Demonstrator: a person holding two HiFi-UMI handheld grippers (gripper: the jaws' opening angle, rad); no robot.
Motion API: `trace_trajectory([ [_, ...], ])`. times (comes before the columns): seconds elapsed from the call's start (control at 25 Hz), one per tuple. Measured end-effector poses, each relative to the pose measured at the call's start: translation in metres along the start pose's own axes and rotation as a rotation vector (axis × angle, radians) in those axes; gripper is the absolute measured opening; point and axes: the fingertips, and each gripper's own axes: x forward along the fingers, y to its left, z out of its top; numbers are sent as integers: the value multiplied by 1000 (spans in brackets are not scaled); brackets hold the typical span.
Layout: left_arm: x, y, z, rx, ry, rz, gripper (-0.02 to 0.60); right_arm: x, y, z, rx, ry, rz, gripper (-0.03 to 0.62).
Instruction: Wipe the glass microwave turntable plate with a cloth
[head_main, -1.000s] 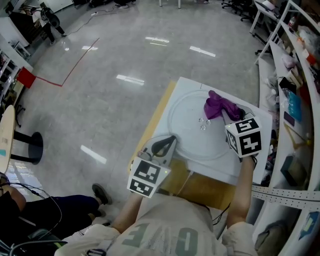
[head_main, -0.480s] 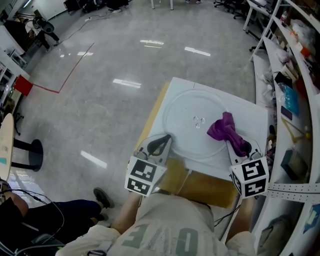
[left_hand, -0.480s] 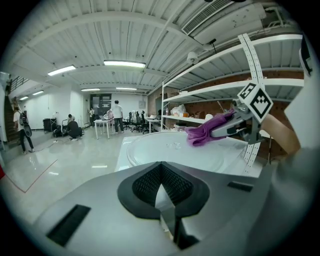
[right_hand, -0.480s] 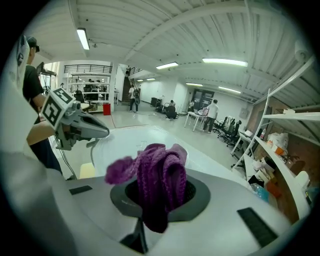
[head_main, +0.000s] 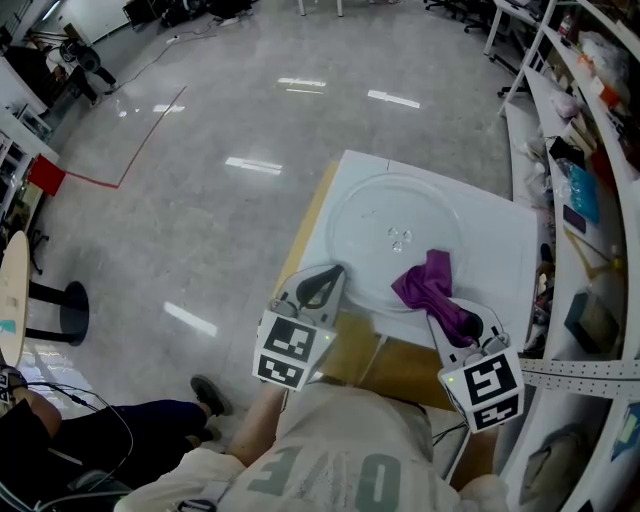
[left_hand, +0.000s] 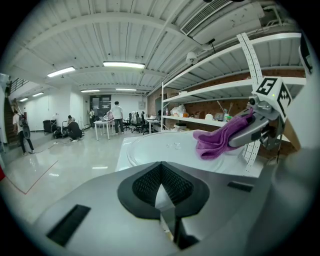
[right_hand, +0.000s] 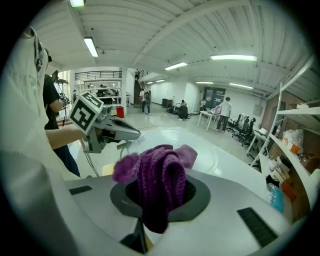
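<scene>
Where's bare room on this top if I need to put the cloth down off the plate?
Best is the right strip of the white top, between the rim of the plate and the top's right edge, widest at the far right corner. The far left corner is a thinner sliver. The near edge is crowded: left gripper, right gripper and cloth.

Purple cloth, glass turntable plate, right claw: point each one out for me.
purple cloth (head_main: 424, 279), head view, middle of the bunched fabric.
glass turntable plate (head_main: 365, 225), head view, bare glass left of centre.
right claw (head_main: 449, 318), head view, between its tips, on the cloth.
</scene>
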Motion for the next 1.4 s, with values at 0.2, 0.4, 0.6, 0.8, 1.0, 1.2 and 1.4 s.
trace_trajectory([
  [0.2,1,-1,1,4,-5,0,2,16,32,18,-65,-3,95,61],
  [0.4,0,-1,2,-2,-11,-5,2,48,46,41,-148,-1,140,61],
  [0.6,1,-4,0,-4,-14,-13,2,76,44,58,-214,-22,173,61],
  [0.8,0,-3,0,-7,-11,-24,2,100,37,78,-265,-41,195,61],
  [1.0,-1,-5,0,-7,-10,-27,2,120,30,92,-252,-41,194,61],
  [1.2,-2,-5,0,-17,-17,-35,2,129,30,99,-270,-45,180,61],
  [1.4,-3,-7,1,-34,-27,-44,2,122,1,129,-198,-140,102,61],
])
